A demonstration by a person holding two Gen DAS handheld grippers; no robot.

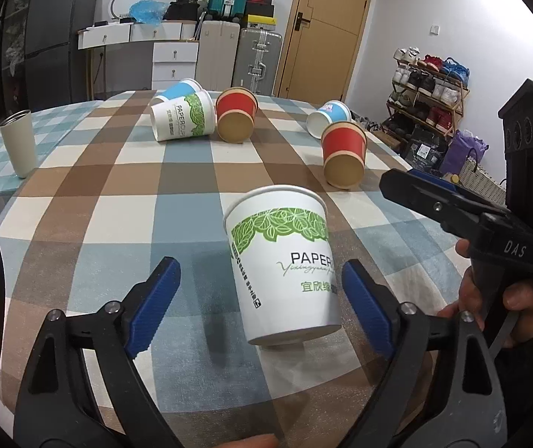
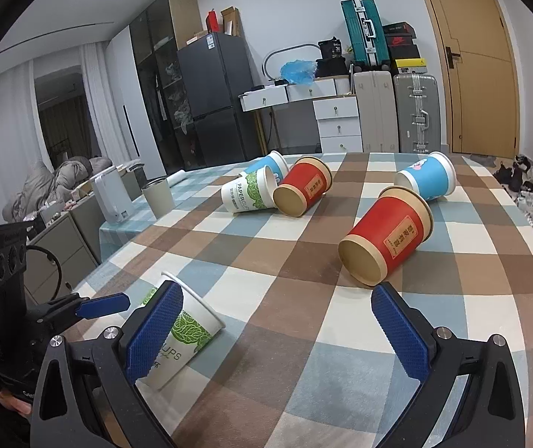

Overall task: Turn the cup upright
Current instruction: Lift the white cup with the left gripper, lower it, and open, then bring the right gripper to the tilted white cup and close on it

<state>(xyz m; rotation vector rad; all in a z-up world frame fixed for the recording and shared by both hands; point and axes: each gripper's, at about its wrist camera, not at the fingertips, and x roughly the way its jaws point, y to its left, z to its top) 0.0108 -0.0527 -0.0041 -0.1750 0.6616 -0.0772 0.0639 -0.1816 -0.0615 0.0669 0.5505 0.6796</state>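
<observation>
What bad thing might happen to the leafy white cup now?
The white leaf-print cup looks tilted between the open left gripper fingers, touching only one pad, so it may topple or roll away. Squeezing hard might crush its thin paper wall. The right gripper hovers close and may bump it.

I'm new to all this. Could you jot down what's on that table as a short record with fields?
surface: checked tablecloth
nearest cup: white leaf-print cup, upright or nearly so, between the left gripper fingers, no contact visible
left gripper: open
right gripper: open, empty
lying on their sides: near red cup, far red cup, blue cup, second leaf-print cup, another blue cup behind it
also standing: grey tumbler
</observation>
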